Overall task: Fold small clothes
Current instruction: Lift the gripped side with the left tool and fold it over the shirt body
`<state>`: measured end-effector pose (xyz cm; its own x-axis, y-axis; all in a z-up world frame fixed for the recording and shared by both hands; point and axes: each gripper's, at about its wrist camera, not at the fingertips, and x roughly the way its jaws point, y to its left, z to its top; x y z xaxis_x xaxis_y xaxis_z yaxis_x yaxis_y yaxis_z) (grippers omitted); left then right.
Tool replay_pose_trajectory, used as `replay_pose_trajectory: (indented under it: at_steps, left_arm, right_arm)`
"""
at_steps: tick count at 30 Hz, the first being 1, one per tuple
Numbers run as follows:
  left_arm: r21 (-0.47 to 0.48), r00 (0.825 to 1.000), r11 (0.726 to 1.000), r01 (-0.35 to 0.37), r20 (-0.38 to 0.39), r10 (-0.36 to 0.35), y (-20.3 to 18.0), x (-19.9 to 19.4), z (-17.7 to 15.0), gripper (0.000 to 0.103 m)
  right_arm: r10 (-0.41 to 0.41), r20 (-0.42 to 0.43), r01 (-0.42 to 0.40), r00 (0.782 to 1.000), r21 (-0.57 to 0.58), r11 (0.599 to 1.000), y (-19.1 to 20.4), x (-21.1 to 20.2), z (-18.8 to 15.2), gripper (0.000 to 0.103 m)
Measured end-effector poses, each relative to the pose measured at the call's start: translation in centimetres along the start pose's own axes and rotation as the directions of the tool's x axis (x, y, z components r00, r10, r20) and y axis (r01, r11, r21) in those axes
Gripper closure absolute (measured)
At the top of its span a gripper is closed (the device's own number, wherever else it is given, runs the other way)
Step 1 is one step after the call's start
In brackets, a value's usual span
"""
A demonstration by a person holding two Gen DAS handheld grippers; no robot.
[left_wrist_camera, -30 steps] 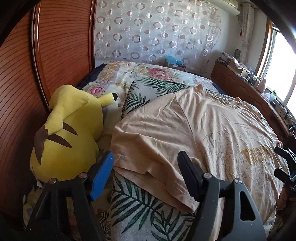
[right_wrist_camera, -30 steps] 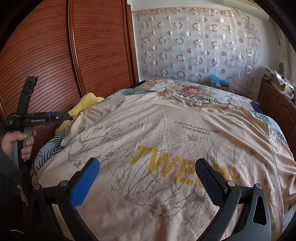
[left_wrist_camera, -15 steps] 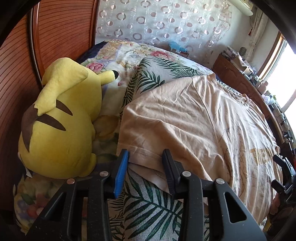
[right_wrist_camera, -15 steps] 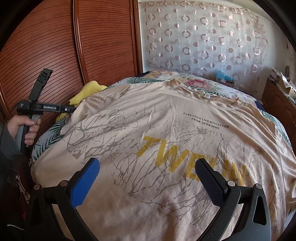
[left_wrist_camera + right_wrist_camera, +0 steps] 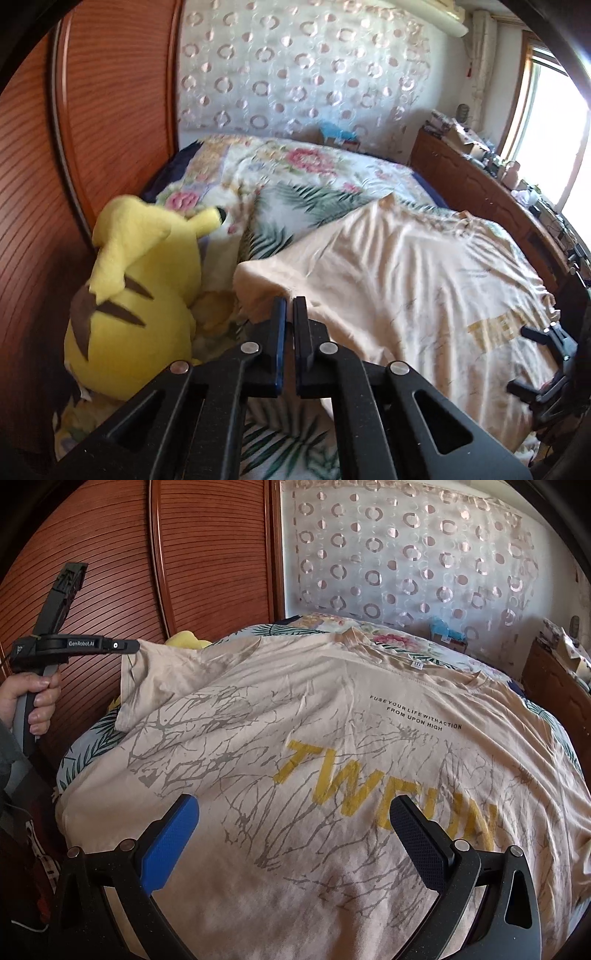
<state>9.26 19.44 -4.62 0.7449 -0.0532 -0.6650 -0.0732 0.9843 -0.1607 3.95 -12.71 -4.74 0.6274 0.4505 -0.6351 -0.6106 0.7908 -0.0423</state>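
Observation:
A beige T-shirt [image 5: 332, 716] with grey branch print and yellow letters lies spread face up on the bed; it also shows in the left wrist view [image 5: 406, 266]. My left gripper [image 5: 290, 301] is shut on the hem of the shirt's left sleeve and holds it raised off the bed. In the right wrist view the left gripper [image 5: 127, 648] holds that sleeve up at the left. My right gripper [image 5: 291, 819] is open and empty, low over the shirt's lower front; it also shows in the left wrist view [image 5: 546, 354] at the right edge.
A yellow plush toy [image 5: 140, 291] lies against the wooden wardrobe doors [image 5: 92, 122] left of the shirt. The bed [image 5: 306, 206] has leaf and flower covers. A wooden sideboard [image 5: 491, 195] with clutter runs along the right, under a window.
My left gripper closed on the sleeve hem and lifted it off the bed. My right gripper stayed open, shifting only slightly over the shirt.

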Motion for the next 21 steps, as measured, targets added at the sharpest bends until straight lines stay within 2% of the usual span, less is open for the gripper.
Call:
replay_pose_trajectory:
  at_steps: [6, 11, 15, 18, 20, 21]
  left_arm:
    - [0.098, 0.994, 0.99, 0.102, 0.039, -0.106, -5.9, -0.9, 3.9, 0.099]
    - [0.192, 0.985, 0.967, 0.165, 0.022, -0.173, -11.1, -1.1, 4.9, 0.098]
    - [0.214, 0.981, 0.958, 0.189, 0.009, -0.196, -12.5, -1.3, 4.3, 0.098]
    - [0.211, 0.981, 0.959, 0.19, 0.01, -0.196, -12.4, -1.8, 3.9, 0.086]
    - [0.203, 0.98, 0.961, 0.188, 0.02, -0.196, -12.1, -2.2, 3.5, 0.068]
    - [0.2, 0.98, 0.961, 0.189, 0.025, -0.198, -11.8, -2.4, 3.3, 0.063]
  right_arm:
    - [0.012, -0.007, -0.012, 1.0, 0.04, 0.999, -0.9, 0.1, 0.1, 0.0]
    - [0.022, -0.006, -0.022, 1.0, 0.071, 0.997, -1.6, 0.2, 0.0, 0.0]
    - [0.03, -0.004, -0.03, 1.0, 0.08, 0.996, -1.9, 0.2, -0.2, 0.0]
    - [0.031, -0.001, -0.031, 1.0, 0.083, 0.996, -2.0, 0.1, -0.3, 0.0]
    - [0.03, 0.001, -0.03, 1.0, 0.084, 0.996, -1.9, 0.0, -0.3, 0.0]
    - [0.03, 0.001, -0.03, 1.0, 0.085, 0.996, -2.1, 0.2, -0.2, 0.0]
